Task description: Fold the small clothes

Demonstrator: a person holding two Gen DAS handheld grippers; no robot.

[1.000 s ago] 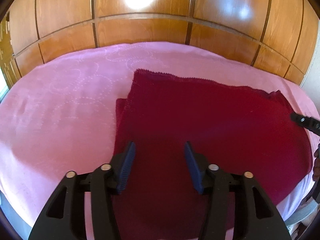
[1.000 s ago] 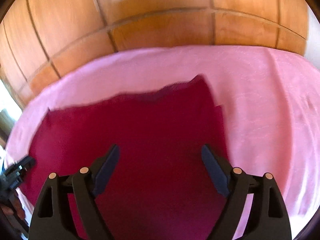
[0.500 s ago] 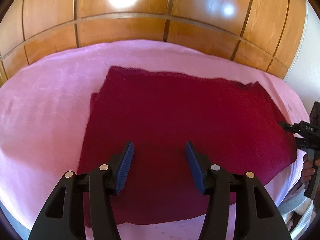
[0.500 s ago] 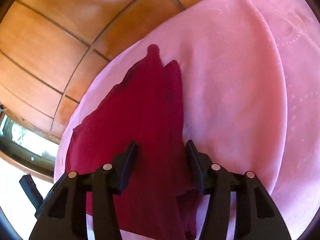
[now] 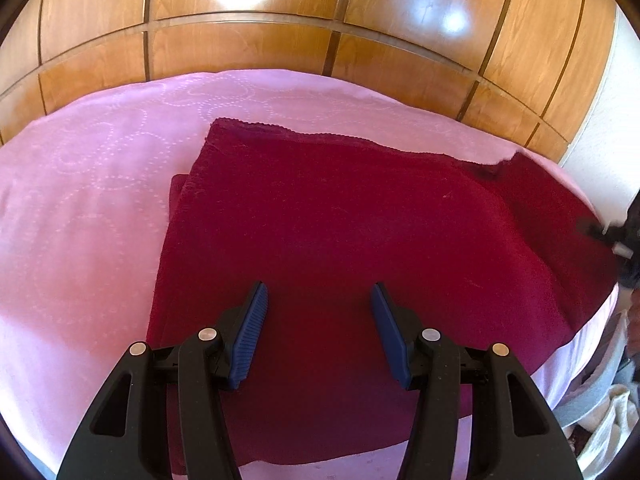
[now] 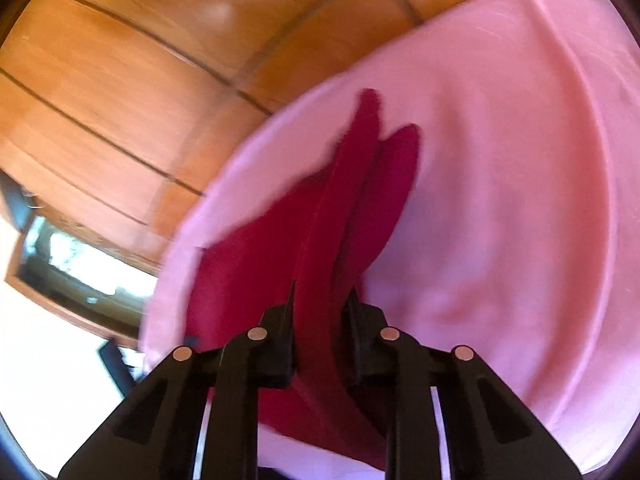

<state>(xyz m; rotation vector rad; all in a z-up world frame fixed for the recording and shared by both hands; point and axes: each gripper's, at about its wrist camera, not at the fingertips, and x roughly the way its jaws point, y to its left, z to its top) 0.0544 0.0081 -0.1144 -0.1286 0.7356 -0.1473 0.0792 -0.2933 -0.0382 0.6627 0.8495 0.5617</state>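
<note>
**Right tongs pinched the red cloth's edge; left tongs hung apart above it**

Your right gripper [image 6: 320, 300] had just been closing, and its jaws stood pressed on a raised fold of the dark red cloth [image 6: 344, 216], which ran up between them and away over the bed. In that blurred view the cloth rose in two narrow ridges beyond the tips, its far ends pointing toward the wood panelling [image 6: 120, 92].

Your left gripper [image 5: 318, 308] stood with its jaws apart, the blue ribbed pads [image 5: 252, 328] on either side of bare cloth, clamped on nothing. You held it over the near part of the dark red cloth [image 5: 340, 220]; whether the tips touched the fabric could not be told. From there the cloth lay spread flat, a scalloped hem along its far edge and a lower layer peeking out at its left side. Its right corner was lifted where the right gripper [image 5: 616, 236] showed as a dark blur at the frame's edge.

The cloth lay on a pink bedspread [image 5: 88, 208] stitched with dotted circles, which surrounded it on the left and far sides. Glossy wood panelling [image 5: 280, 48] stood behind the bed. Nothing lay between either gripper and the cloth. Some white fabric [image 5: 612, 420] showed low at the right, off the bed.
</note>
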